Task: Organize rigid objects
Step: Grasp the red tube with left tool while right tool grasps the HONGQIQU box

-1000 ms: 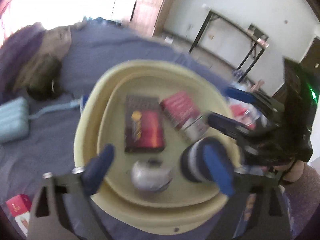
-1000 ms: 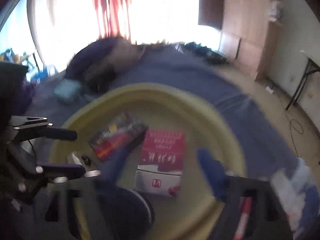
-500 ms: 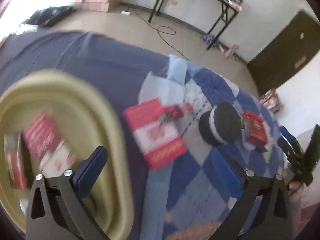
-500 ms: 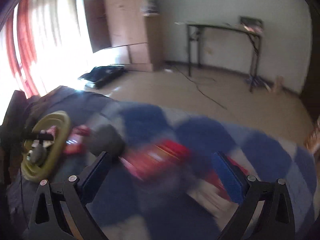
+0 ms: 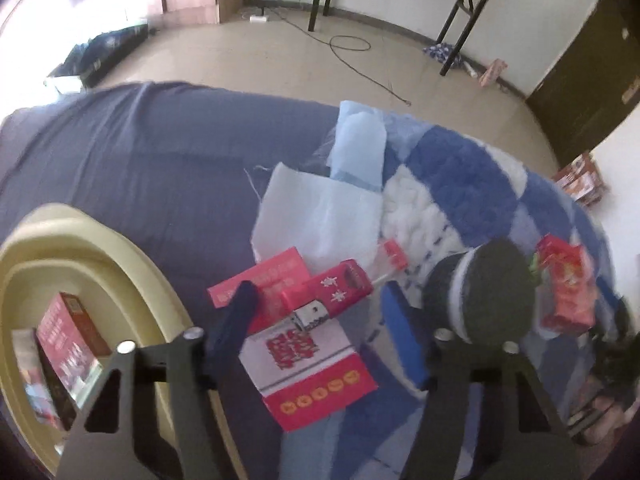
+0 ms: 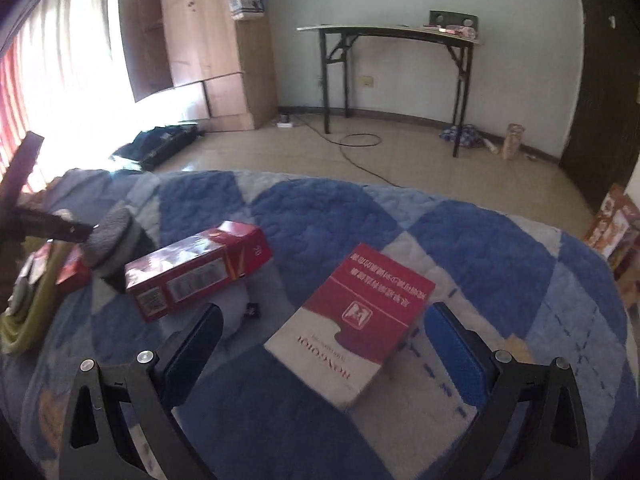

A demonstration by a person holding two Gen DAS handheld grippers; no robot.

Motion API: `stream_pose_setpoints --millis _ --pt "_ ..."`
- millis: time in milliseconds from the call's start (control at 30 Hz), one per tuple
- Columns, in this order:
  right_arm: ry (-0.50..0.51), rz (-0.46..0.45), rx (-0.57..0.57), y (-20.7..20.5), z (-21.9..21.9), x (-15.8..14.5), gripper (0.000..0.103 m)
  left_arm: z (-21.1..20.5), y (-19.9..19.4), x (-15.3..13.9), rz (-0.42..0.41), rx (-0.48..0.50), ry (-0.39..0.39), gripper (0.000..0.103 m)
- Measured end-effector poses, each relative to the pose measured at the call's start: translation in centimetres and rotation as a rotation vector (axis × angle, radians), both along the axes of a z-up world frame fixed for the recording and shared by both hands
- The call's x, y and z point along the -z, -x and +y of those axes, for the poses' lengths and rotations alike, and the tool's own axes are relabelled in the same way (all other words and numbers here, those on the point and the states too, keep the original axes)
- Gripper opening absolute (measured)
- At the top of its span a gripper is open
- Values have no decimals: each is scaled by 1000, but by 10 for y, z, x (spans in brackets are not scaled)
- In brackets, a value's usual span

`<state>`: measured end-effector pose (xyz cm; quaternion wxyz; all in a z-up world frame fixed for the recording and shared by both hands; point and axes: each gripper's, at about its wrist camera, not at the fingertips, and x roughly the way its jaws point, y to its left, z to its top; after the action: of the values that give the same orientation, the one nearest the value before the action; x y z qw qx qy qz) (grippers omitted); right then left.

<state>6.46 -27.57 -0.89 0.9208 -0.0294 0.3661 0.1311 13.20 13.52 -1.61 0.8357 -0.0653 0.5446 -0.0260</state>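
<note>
Right gripper (image 6: 320, 344) jaws apart, straddling red-white box (image 6: 352, 322) on bed | left gripper (image 5: 320, 320) apart above red packets (image 5: 304, 312) | advice: lower squarely, clamp long sides, carry to yellow basin (image 5: 132, 256).

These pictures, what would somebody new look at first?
Probably the red and white box lying flat on the blue checked quilt, right between the open right gripper fingers. Next, the pile of red boxes ahead of the open left gripper, with the yellow basin to its left.
</note>
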Motion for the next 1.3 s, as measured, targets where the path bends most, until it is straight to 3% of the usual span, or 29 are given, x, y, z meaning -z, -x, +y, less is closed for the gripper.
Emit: stream_pose_setpoints --millis 67,200,233,300,367,400,500,533,567,600,633,667,733,833,967,1300 --pt "11 1 2 -3 0 4 103 1 1 -2 -18 11 -6 38" --pt "41 -33 12 -9 9 8 100 6 3 -5 -34 29 25 23" --pt "45 -37 12 -10 10 9 92 7 5 -6 -43 36 34 21" --pt "79 -50 8 -11 13 11 67 7 10 -9 -61 51 47 19" --pt "112 -78 -13 -9 14 11 28 7 15 -13 -87 59 56 17" --pt "123 -88 -14 -8 12 11 24 6 16 -14 -86 68 60 17" --pt "84 -78 -15 -4 -1 10 24 4 10 -12 -62 62 87 19" --pt "84 -81 -9 -2 -4 10 26 5 9 -12 -51 57 85 28" --pt "91 -82 4 0 -6 10 33 4 6 -11 -39 59 78 45" --pt "94 -79 11 1 -8 10 46 2 4 -10 -37 54 81 54" --pt "95 -80 30 3 -10 11 53 2 4 -9 -40 45 94 70" --pt "92 -79 38 4 -11 10 63 2 2 -7 -40 35 116 77" --pt "82 -73 44 5 -14 10 66 -4 -1 -3 -31 38 122 78" --pt "89 -65 70 2 -16 11 81 -15 -7 -3 -51 64 68 78" --pt "63 -52 121 -2 -28 10 94 -12 -14 -1 -17 -2 49 81" --pt "63 -39 131 -11 -31 15 98 -28 -42 4 37 -77 -15 89"
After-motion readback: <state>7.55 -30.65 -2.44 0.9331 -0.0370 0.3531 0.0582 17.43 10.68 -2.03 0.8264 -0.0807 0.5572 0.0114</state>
